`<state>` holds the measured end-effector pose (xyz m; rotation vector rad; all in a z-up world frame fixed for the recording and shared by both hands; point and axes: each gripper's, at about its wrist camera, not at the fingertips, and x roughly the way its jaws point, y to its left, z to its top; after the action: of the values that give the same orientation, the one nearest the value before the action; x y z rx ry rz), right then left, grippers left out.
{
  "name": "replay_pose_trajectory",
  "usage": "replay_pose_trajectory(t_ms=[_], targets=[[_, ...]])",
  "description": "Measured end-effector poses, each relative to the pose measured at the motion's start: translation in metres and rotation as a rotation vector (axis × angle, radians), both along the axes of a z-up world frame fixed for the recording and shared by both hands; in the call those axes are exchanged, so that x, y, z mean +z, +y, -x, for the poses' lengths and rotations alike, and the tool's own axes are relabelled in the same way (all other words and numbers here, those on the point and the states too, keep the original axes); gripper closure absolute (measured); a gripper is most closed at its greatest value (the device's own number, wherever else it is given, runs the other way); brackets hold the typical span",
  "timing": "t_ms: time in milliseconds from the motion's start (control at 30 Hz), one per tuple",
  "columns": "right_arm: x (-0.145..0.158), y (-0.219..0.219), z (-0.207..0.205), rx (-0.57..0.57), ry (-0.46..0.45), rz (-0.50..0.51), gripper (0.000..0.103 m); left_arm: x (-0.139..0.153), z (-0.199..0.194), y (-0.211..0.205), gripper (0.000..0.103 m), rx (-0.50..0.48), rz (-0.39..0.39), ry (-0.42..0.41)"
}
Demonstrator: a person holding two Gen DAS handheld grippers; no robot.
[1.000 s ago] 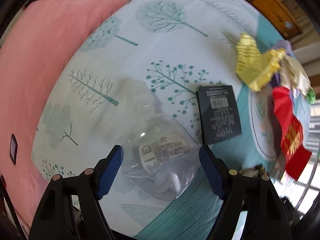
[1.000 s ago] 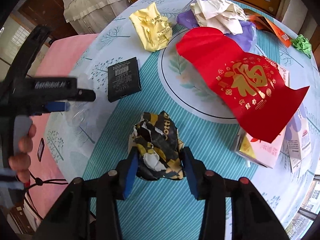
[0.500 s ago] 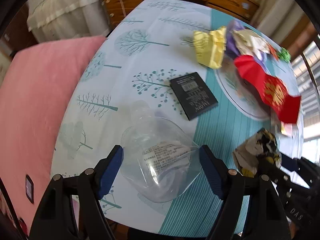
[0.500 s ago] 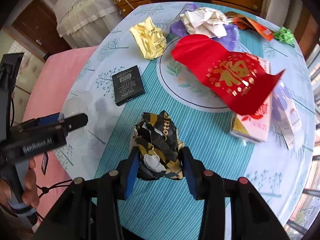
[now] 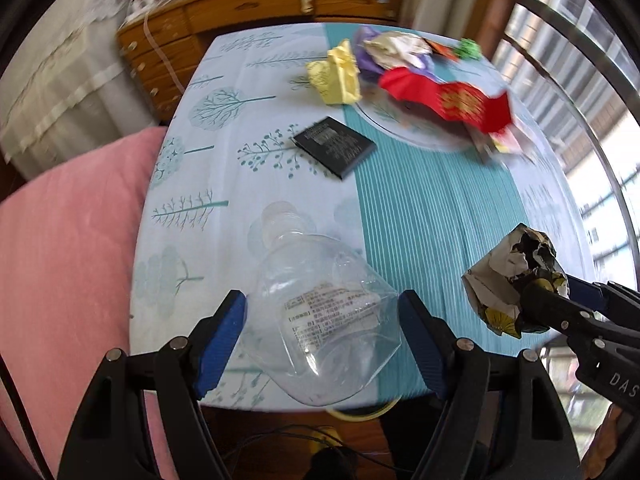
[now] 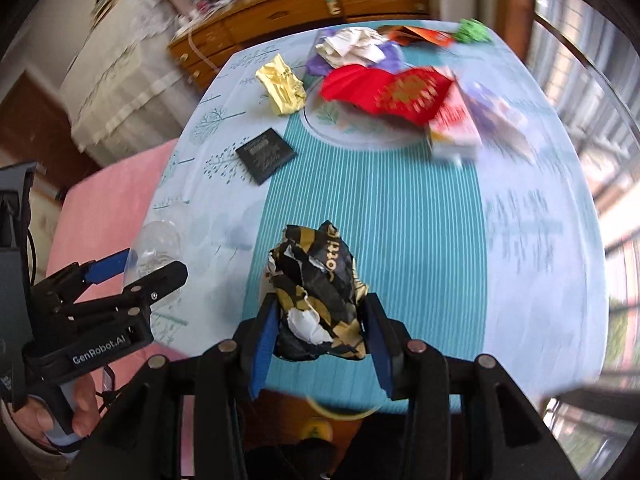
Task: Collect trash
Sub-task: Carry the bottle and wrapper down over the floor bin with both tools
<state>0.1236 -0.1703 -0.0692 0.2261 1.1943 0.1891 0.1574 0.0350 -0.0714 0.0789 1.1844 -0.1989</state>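
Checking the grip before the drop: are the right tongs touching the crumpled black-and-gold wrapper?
Touching. The right wrist view shows the right tongs with both blue pads pressed against the sides of the crumpled black-and-gold wrapper, no gap showing.

Both grippers' jaws clamped, loaded.

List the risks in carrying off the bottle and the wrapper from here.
1. The clear plastic bottle is smooth and crumpled, and the left gripper pinches it only at its wide sides; it may slip or pop out.
2. The crumpled black-and-gold wrapper sticks out well past the right gripper; loose paper could tear or slide free.
3. The two grippers are close together and could bump.
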Motion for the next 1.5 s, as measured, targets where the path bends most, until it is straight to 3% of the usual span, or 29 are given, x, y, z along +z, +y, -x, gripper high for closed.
replay_pose_trajectory(t_ms=[333, 700, 933, 1200, 1500], targets=[[-0.013, 0.026, 0.104, -0.117, 0.041, -0.009, 0.061, -0.001, 0.079, 0.014, 0.027, -0.183, -0.015, -0.049], [-0.064, 0.015, 0.166, -0.189, 0.177, 0.008, 0.061, -0.043, 0.143, -0.004, 0.027, -0.263, 0.029, 0.053], [-0.146, 0.008, 0.18, -0.234, 0.238, -0.001, 0.06, -0.115, 0.163, -0.018, 0.027, -0.256, 0.024, 0.117], [-0.246, 0.001, 0.178, -0.26, 0.294, -0.031, 0.06, -0.222, 0.154, -0.031, 0.027, -0.215, -0.003, 0.199], [-0.322, -0.02, 0.18, -0.287, 0.337, -0.041, 0.06, -0.305, 0.137, -0.044, 0.027, -0.216, -0.02, 0.252]])
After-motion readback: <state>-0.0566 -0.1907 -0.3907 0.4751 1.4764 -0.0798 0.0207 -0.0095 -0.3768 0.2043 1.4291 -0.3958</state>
